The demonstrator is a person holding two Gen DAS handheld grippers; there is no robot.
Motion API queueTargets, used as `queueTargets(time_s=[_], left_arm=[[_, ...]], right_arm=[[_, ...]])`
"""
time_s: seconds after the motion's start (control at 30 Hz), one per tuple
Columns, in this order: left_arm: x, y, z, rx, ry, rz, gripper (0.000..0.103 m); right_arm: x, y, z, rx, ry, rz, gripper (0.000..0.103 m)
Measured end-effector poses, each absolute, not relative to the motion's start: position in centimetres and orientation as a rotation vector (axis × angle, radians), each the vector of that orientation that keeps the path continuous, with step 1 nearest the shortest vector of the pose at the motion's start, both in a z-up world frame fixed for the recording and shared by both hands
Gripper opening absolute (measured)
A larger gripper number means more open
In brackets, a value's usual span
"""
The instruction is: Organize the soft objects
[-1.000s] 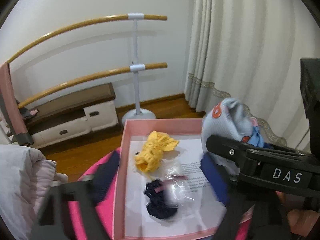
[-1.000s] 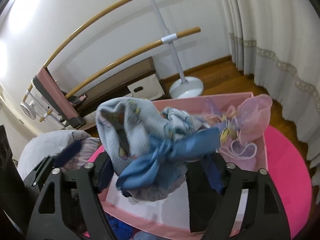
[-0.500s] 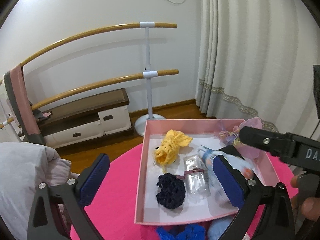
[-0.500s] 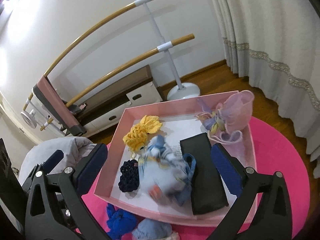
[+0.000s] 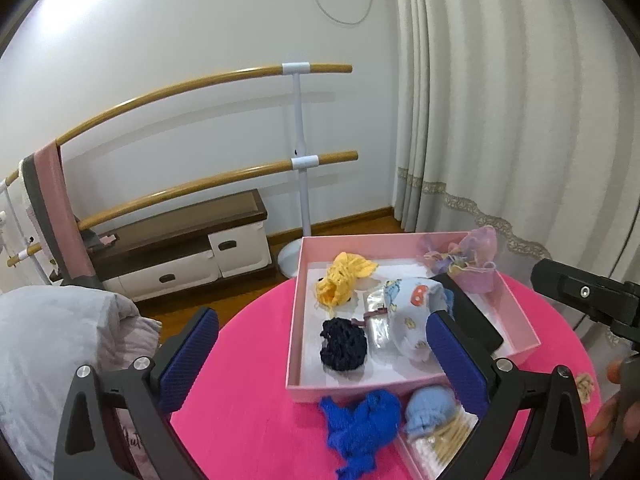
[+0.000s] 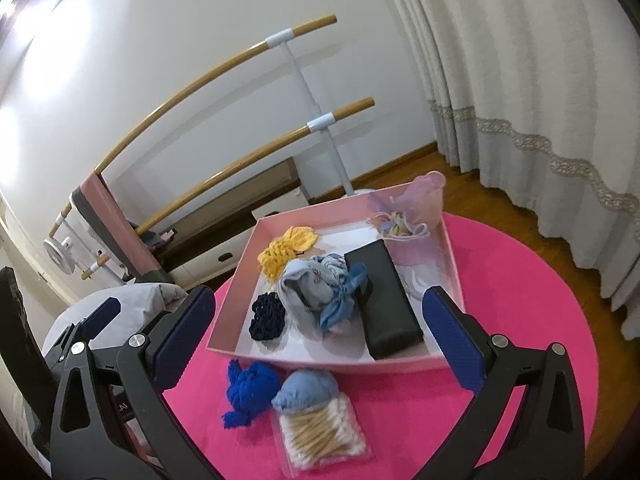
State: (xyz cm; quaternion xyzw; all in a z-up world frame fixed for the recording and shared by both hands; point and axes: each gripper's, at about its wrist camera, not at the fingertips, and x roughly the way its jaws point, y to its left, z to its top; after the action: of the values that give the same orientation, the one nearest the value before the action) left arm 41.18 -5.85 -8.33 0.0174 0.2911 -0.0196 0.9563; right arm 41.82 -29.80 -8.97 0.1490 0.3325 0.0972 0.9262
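Left hand-held gripper (image 5: pixel 318 360): spread, empty.
Right hand-held gripper (image 6: pixel 318 342): jaws just opened, empty.
Pale-blue printed cloth bundle (image 6: pixel 316 296): ahead of both, inside shallow pink box (image 6: pixel 320 362).

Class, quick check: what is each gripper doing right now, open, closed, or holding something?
Left gripper: open, nothing between its fingers, jaws just opened wider.
Right gripper: open, holding nothing, jaws just opened; the pale blue printed cloth bundle lies in the pink cardboard box.

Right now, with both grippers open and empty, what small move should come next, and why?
Probably lower the right gripper onto the royal-blue knit piece: it and the light-blue knit ball lie on the pink table outside the pink box, which already holds the other soft items.
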Motion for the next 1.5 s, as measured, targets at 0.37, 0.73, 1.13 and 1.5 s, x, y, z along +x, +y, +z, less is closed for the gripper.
queueTargets(time_s=[0.37, 0.73, 1.13, 1.5], left_arm=[[33.6, -5.8, -6.1, 0.026, 0.557, -0.054, 0.103], [28.2, -5.4, -5.6, 0.01, 0.561, -0.071, 0.103], [25.8, -4.7, -5.6, -0.014, 0.587, -0.071, 0.103], [23.3, -4.8, -6.5, -0.023, 0.582, -0.068, 0.103]], right_arm=[[34.4, -29.3, -7.2, 0.183, 0.604, 0.106, 0.103], [29.0, -29.4, -7.6, 0.133, 0.578, 0.043, 0.103], [26.1, -30.1, -8.6, 0.106, 0.575, -0.017, 0.103], [24.6, -28.8, -8.4, 0.061, 0.549, -0.016, 0.103]])
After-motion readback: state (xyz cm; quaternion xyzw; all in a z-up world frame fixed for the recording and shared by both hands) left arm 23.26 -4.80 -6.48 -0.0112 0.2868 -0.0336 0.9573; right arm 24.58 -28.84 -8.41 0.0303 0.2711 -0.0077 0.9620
